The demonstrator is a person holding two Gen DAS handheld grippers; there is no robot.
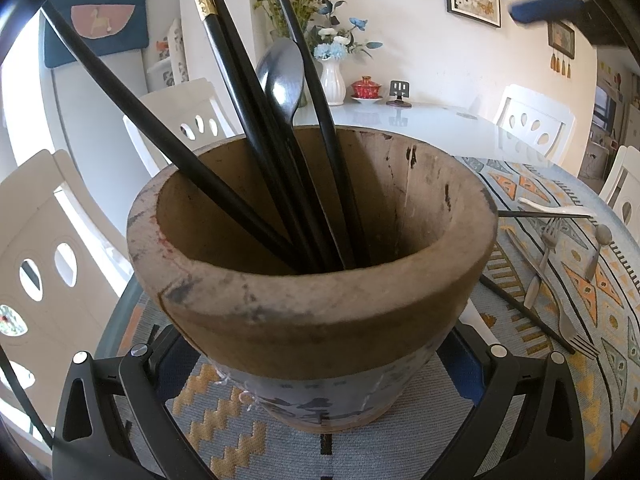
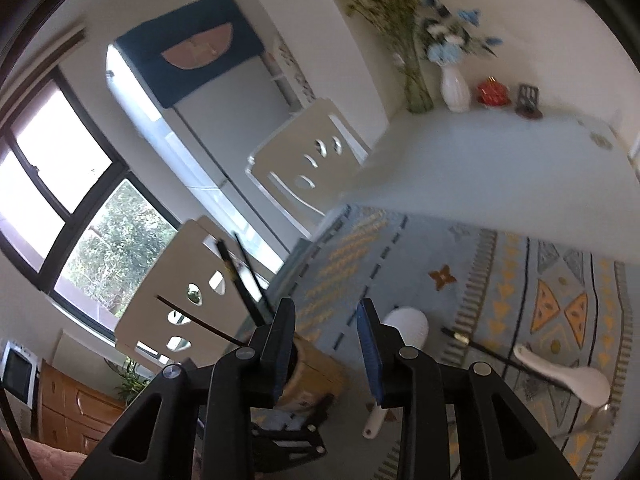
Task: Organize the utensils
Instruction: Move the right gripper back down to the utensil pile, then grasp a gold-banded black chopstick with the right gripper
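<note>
Left claw (image 1: 320, 360) clamped around wooden holder (image 1: 312, 280), steadying it on patterned bench (image 1: 560, 272); chopsticks (image 1: 240, 120) and spoon (image 1: 282, 76) already inside. Right claw (image 2: 326, 320) parted, empty, angled toward white spoons (image 2: 560, 376) lying right of holder.

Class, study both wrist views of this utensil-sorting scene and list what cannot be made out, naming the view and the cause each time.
- Left wrist view: the lower ends of the chopsticks and metal spoon are hidden inside the wooden holder.
- Left wrist view: the right gripper is blurred and cut off by the edge.
- Right wrist view: the white spatula is partly hidden behind a finger.
- Right wrist view: the flowers are blurred.
</note>
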